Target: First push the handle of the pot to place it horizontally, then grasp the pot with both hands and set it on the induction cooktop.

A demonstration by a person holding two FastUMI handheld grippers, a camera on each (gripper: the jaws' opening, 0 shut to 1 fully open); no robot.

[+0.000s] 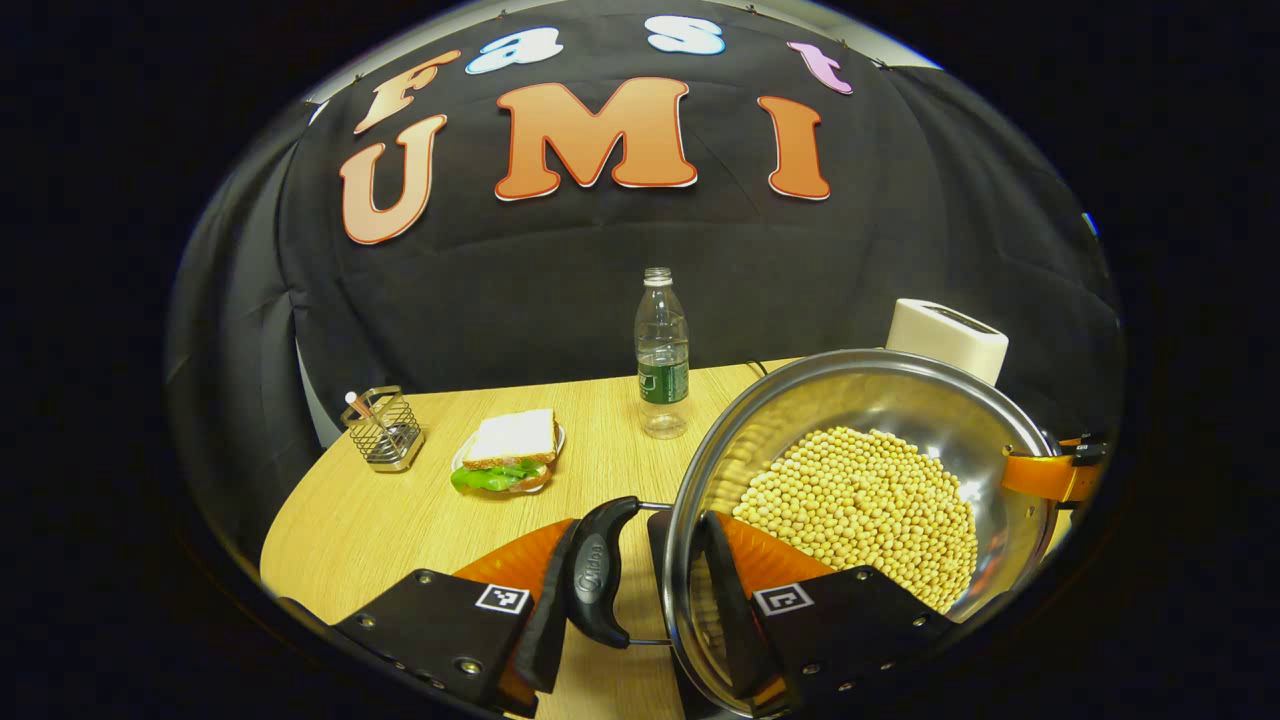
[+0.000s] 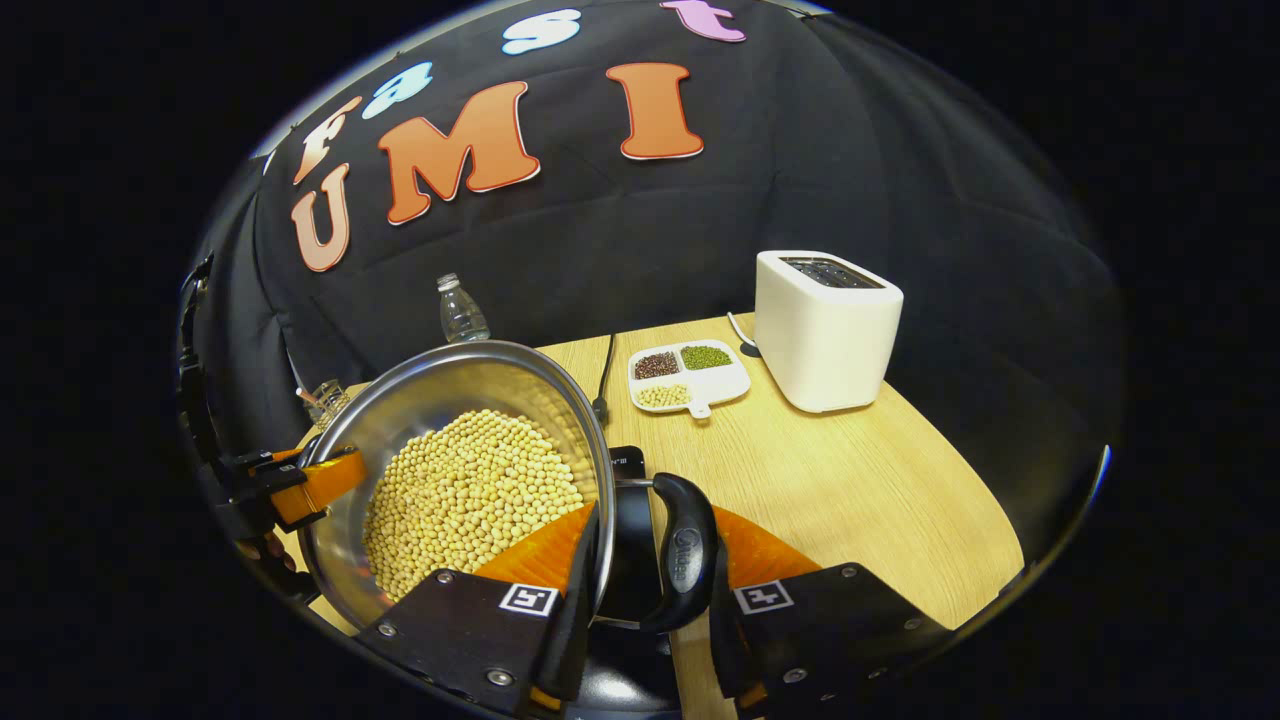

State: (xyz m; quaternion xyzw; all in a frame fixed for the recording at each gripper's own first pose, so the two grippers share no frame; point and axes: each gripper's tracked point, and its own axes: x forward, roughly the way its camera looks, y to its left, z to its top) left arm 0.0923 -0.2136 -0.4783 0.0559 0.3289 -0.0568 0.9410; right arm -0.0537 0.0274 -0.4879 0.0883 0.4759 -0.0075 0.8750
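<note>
Steel pot (image 1: 880,400) of soybeans (image 1: 860,500): left gripper (image 1: 640,590) and right gripper (image 2: 650,580) each clamped a side handle (image 1: 598,572) against the rim.

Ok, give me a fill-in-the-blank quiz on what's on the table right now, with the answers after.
1. The pot is filled with pale ____.
2. The sandwich lies on lettuce beside a wire ____.
3. The white toaster stands next to a divided ____ of beans.
4. Behind the sandwich stands a plastic ____.

Answers: beans; basket; dish; bottle

Both views face inward, close over the shared pot (image 1: 860,500).
</note>
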